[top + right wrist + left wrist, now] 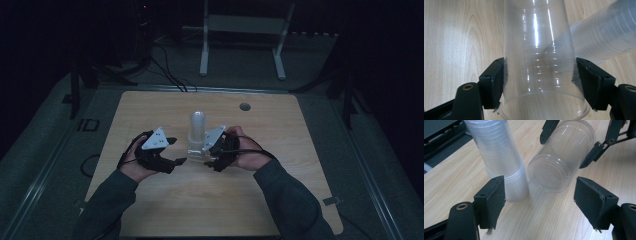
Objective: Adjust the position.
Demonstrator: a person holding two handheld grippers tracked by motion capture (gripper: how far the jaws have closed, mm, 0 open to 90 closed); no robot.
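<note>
Clear plastic cup point(540, 62) lies tilted, pinched across its wall by the right gripper point(540, 82); its base faces the left gripper point(539, 200). That gripper's jaws stand spread and empty, the upright cup stack point(501, 160) just beside.

A single clear plastic cup point(540, 62) lies tipped on its side just above the wooden table point(150, 115), its base toward the left gripper view and its open rim at the bottom of the right gripper view, clamped across its wall. Just beside it stands an upright stack of nested clear cups point(501, 162), rims down on the table.
</note>
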